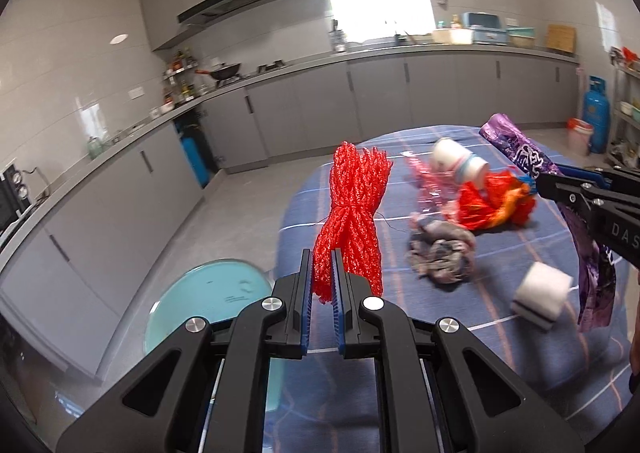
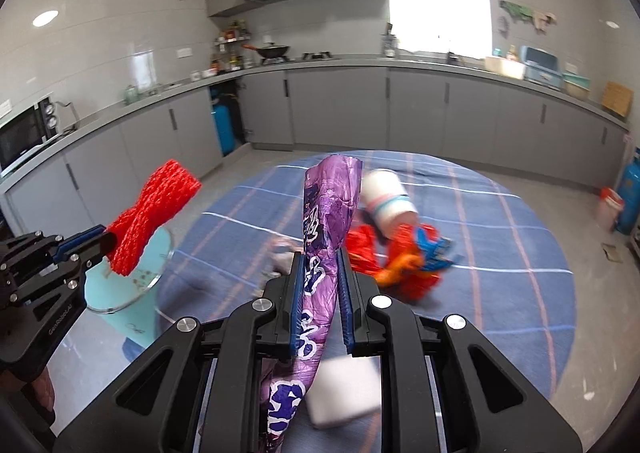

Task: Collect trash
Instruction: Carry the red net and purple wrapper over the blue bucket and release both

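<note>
Clamping red mesh, left claw; right claw clamped on purple wrapper above table edge

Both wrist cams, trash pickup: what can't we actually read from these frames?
- Bin interior: the light blue bin is hidden partly by the left claw and red mesh in the right wrist view; contents unreadable.
- Purple wrapper print: lower end covered by the right claw.
- Crumpled wad: motion blur, material unclear.
- White block: blurred in the left view, hidden behind the claw in the right.
</note>
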